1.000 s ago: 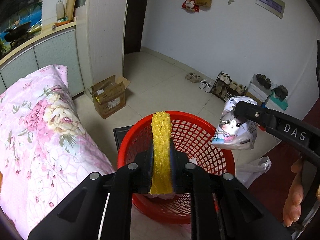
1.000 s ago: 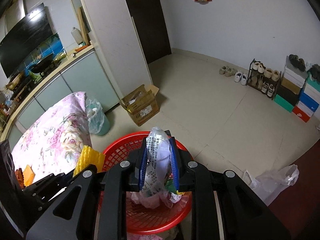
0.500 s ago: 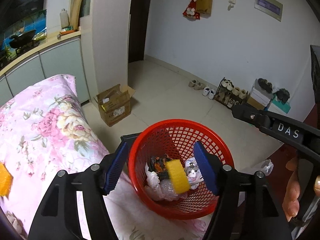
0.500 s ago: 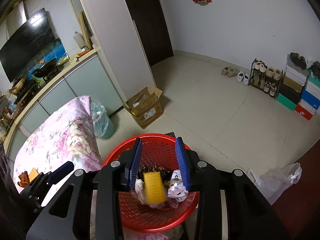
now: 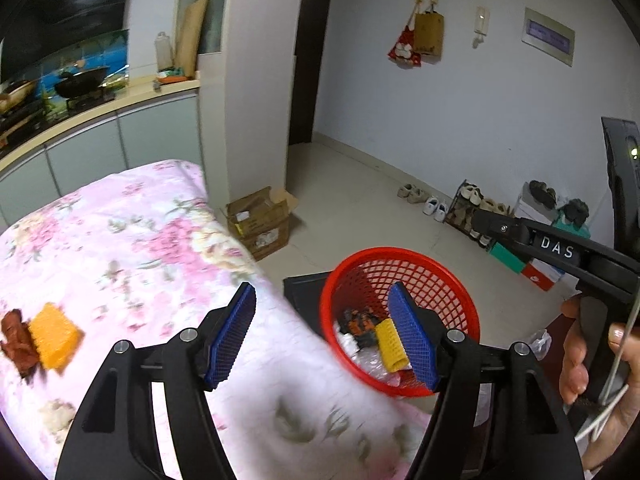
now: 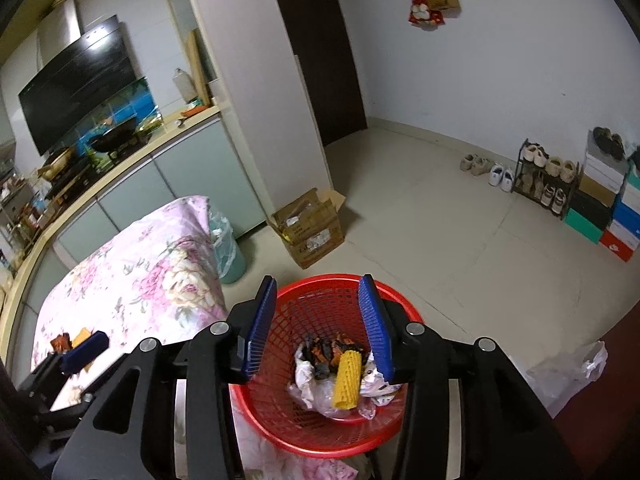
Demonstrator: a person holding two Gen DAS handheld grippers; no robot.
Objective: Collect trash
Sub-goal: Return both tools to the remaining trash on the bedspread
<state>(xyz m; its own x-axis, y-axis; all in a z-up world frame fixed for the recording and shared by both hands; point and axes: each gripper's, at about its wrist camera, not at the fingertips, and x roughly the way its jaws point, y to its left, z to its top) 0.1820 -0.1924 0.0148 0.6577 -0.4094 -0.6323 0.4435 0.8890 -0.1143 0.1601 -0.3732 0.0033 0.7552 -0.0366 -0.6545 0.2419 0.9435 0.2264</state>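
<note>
Dropped from the left gripper (image 5: 324,334), now wide and empty, yellow foam (image 6: 347,379) lies in the red basket (image 6: 320,292) among what may be wrappers, right gripper (image 6: 320,330) opening, empty.

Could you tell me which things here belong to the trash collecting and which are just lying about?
Job: red basket, yellow foam piece inside it, orange piece and brown scrap on the floral cloth.
Lying about: cardboard box, shoe rack, shoeboxes.

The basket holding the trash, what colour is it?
Red, an open mesh basket, seen best from the right wrist view.
</note>
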